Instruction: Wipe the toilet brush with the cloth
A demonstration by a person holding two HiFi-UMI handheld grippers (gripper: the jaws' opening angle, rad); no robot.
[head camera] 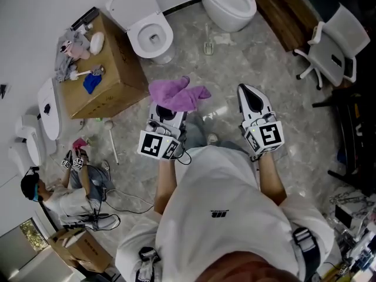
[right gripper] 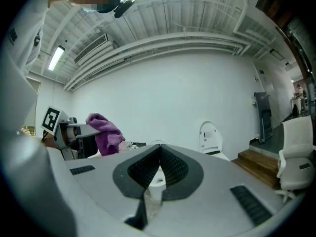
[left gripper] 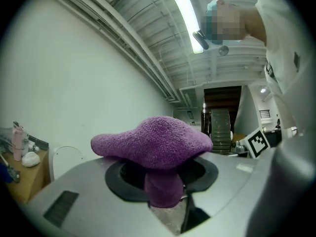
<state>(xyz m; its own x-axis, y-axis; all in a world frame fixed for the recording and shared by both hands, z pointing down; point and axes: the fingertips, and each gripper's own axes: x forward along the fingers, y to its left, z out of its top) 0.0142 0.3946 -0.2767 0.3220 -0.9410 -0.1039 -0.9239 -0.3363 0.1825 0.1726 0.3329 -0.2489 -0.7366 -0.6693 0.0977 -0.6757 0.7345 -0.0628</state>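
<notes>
1. Floor: grey marbled, spanning the whole head view.
2. 2 white toilets stand at the far side: 1 far left with its lid raised, 1 far centre.
3. Cardboard box: on the floor at the left, just beside the lidded toilet, with small mixed articles on top.
4. Office chair: white, at the far right, well apart from both grippers.
5. Second person: seated on the floor at the near left.
6. Left gripper: roughly level, jaws partly apart and clamped on the purple cloth. The cloth bulges over the jaw tips and a fold hangs between them.
7. Right gripper: roughly level, to the right of the left gripper and apart from it. Jaws are pressed together with nothing between them.
8. White long-handled item: lies on the floor left of the left gripper, near the box. It may be the toilet brush, but this cannot be confirmed. Neither gripper touches it.
</notes>
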